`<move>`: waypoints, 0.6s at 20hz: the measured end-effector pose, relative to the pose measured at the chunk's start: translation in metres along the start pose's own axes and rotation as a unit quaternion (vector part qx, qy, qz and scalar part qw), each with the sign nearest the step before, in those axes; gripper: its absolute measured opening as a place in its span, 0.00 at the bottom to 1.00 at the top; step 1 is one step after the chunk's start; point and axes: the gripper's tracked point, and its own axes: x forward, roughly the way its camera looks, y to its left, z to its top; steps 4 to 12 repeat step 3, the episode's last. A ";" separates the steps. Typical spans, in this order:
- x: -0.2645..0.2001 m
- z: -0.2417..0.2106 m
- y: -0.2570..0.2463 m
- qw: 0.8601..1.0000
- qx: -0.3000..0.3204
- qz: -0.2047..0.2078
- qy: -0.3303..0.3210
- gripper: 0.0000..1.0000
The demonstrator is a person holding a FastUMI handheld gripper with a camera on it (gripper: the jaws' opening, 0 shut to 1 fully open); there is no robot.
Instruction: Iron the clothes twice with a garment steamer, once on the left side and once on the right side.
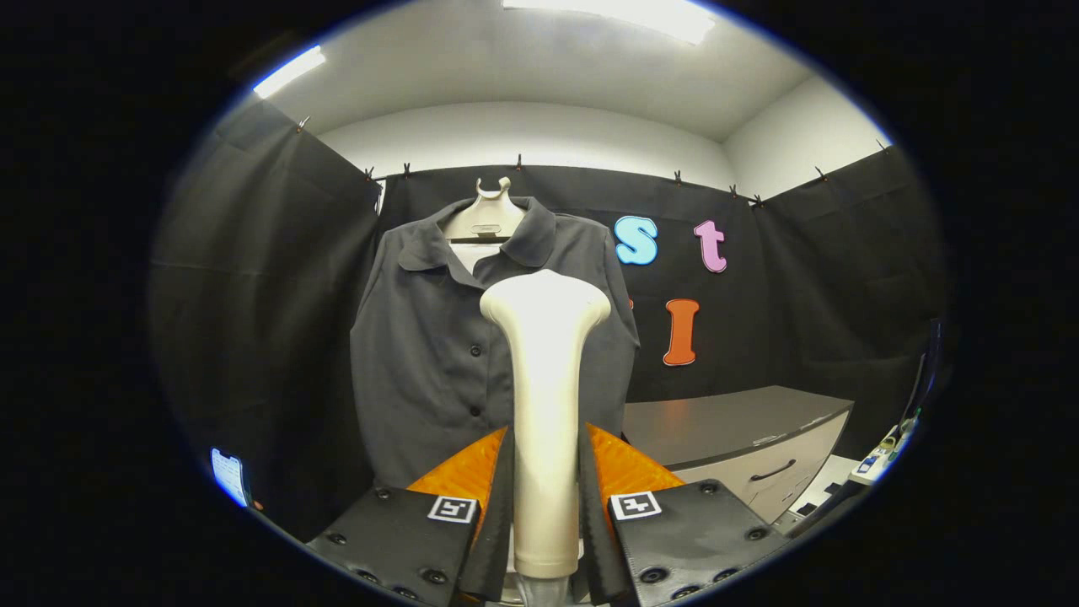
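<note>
The steamer [545, 405] is seen upright between the fingers, long axis running vertical, wide head at the top and narrow handle at the bottom. The flared head is set in front of the shirt [438, 354], over its chest, just right of the button line; whether head and cloth touch can't be told from this angle. Which way the steam face points can't be made out either, only a smooth cream back is shown.

The gripper [546, 493] is clamped on the steamer's handle: both fingers are pressed against its sides, one left, one right, w/ no gap visible btwn pad and handle. The opening is narrow, just the handle's width. The lower end of the handle is seen dropping below the fingertips, towards the gripper body.

The shirt is dark grey, short-sleeved, buttoned down the front, hung on a pale hanger [487, 215] against the black booth wall. Collar is spread open, a bit of white showing at the neck. The shirt hangs straight, front facing the camera, beyond the fingers.

A grey cabinet [742, 430] w/ a drawer handle is seen to the right of the shirt, well apart from it, against the back wall. A lit phone screen [228, 475] is noted low on the left.
</note>
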 end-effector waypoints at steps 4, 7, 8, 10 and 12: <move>0.000 -0.001 0.003 1.000 0.001 0.003 0.001 0.44; 0.000 -0.001 0.003 1.000 0.001 0.003 0.001 0.44; 0.000 -0.001 0.003 1.000 0.001 0.003 0.001 0.44; 0.000 -0.001 0.003 1.000 0.001 0.003 0.001 0.44; 0.000 -0.001 0.003 1.000 0.001 0.003 0.001 0.44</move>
